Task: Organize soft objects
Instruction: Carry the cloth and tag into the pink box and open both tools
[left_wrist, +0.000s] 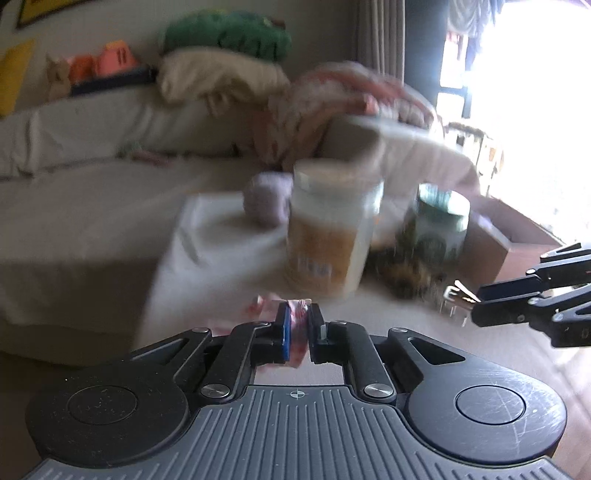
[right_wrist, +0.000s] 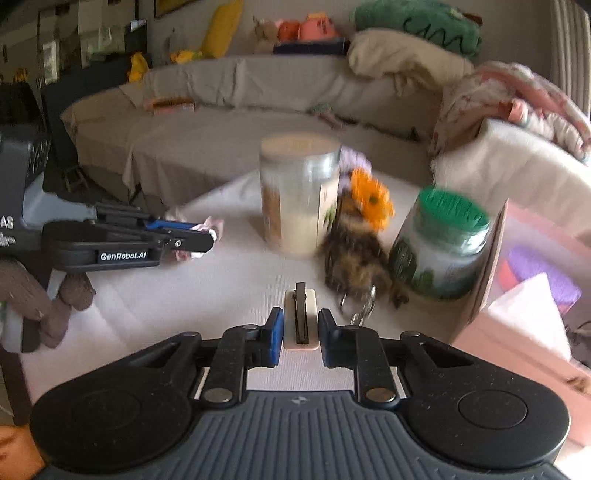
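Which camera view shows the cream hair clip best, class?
The right wrist view: the cream hair clip lies sharp between the open right gripper fingers. The left wrist view shows only a blurred metal glint beside that gripper.

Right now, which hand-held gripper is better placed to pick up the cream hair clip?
Right hand-held gripper: the cream hair clip already lies between its open fingers. The left hand-held gripper is shut on pink-white cloth.

Both cameras sit low over the white table, facing the sofa, close to the tall jar they share.
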